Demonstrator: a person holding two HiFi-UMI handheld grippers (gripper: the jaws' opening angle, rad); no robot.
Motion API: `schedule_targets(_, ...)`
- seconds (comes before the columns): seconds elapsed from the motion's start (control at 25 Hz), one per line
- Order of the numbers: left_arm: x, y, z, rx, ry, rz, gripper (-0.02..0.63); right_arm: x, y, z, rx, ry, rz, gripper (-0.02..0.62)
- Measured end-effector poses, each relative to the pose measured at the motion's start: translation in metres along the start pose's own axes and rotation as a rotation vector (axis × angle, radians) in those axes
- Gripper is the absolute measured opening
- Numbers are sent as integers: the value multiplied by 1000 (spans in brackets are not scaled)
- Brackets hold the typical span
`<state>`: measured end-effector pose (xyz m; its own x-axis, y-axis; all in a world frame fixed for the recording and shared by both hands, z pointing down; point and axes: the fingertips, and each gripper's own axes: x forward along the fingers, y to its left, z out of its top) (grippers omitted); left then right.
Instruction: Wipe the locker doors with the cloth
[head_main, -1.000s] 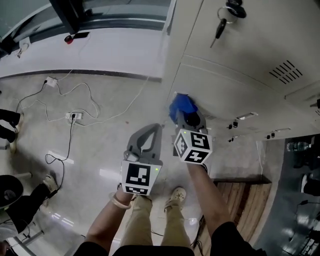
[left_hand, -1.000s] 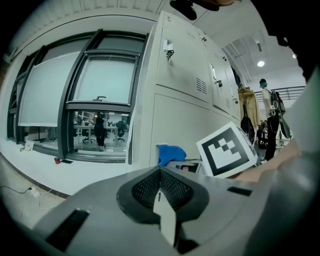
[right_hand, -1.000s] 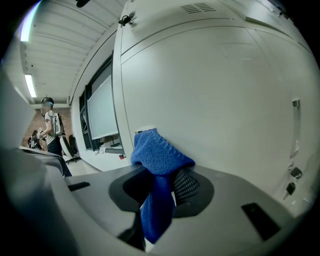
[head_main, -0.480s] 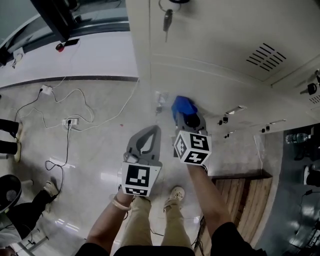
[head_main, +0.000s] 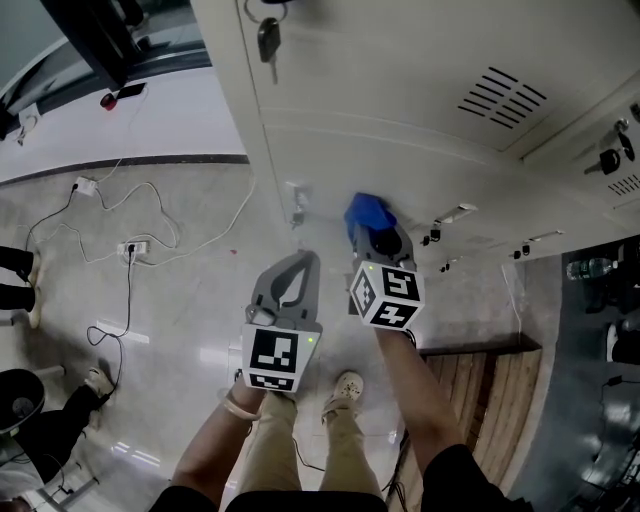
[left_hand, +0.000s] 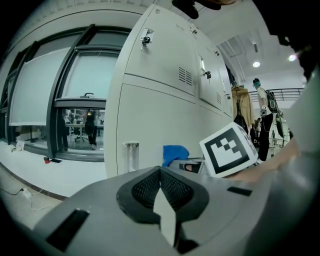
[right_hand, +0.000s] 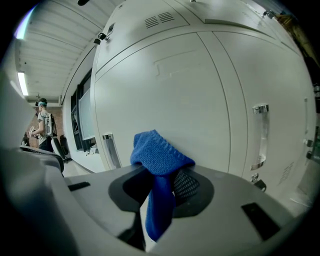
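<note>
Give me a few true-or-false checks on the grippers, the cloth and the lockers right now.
1. The right gripper has its jaws shut on the blue cloth. True.
2. The left gripper has its jaws wide apart. False: they are together, with nothing between them.
3. A key hangs from a locker door. True.
4. The cloth lies on the floor. False: the right gripper holds it up by the lockers.
</note>
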<state>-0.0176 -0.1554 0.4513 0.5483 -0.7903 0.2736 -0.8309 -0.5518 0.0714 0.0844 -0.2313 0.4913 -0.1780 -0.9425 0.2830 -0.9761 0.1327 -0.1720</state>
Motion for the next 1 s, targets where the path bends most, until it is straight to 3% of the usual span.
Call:
schedule_targets(0.48,8,-21,-1,6,1,12,6,-16,-59,-7,39,-12,-69,83)
schedule_targets(1.0,10,-39,-11,-3,11,48,6,-27,-98,-12,13,-15,-70,84)
